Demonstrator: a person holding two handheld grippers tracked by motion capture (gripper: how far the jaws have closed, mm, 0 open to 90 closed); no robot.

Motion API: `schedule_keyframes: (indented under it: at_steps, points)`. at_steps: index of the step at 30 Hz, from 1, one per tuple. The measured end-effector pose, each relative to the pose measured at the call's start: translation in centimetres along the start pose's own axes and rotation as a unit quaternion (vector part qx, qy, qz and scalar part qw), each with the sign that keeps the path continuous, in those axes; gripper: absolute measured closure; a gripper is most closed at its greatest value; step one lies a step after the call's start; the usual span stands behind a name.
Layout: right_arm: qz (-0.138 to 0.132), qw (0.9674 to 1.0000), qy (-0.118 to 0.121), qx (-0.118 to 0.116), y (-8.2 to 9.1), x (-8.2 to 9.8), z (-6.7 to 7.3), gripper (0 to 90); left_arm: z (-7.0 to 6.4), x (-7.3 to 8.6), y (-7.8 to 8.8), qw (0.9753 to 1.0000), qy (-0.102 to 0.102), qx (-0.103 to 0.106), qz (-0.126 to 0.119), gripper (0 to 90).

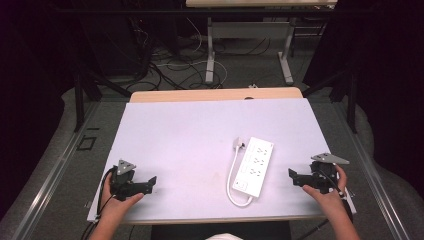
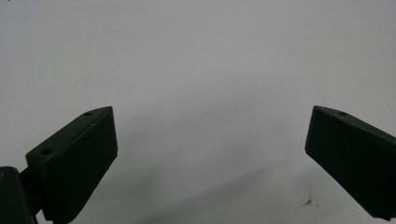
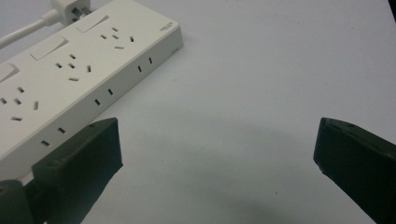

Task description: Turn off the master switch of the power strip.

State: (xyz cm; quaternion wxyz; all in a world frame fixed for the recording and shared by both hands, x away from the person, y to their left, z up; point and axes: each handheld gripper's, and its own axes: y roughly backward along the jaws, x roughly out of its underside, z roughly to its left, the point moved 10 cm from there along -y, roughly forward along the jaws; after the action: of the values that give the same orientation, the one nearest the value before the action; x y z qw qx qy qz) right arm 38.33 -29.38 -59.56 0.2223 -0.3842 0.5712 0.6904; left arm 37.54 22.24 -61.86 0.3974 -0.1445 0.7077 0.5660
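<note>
From the high view, nothing had begun: the white power strip [image 1: 255, 166] lay untouched on the table [image 1: 175, 130], its cord [image 1: 233, 175] looped at its left, plug [image 1: 240, 143] free. The right gripper [image 1: 291, 174] waited near its right, the left gripper [image 1: 152, 181] well apart, with bare room between.

In the left gripper view, jaws stood wide over bare tabletop.

In the right gripper view, jaws gaped wide, empty, beside the strip's long edge.

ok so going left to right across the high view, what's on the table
left claw → white cable loop → white power strip → right claw
</note>
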Motion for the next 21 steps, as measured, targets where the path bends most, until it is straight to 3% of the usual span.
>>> schedule_keyframes:
  at_steps: [5,6,7,21]
  points:
    - [0.005,0.9998,0.015,-0.010,0.1,0.0,0.9,1.3,0.0,0.0,0.0,1.0000,0.000,-0.001,-0.001,2.8]
    - [0.018,0.9997,0.017,-0.009,0.3,0.1,1.0,1.4,0.0,0.0,-0.1,1.0000,0.001,-0.002,-0.004,2.8]
    - [0.007,0.9997,0.019,-0.013,0.1,-0.1,1.2,1.4,0.0,0.0,-0.1,1.0000,0.001,-0.002,-0.004,2.8]
    - [0.014,0.9987,0.040,-0.029,0.6,-0.3,2.9,7.1,0.0,0.1,0.0,1.0000,0.001,0.000,0.001,3.3]
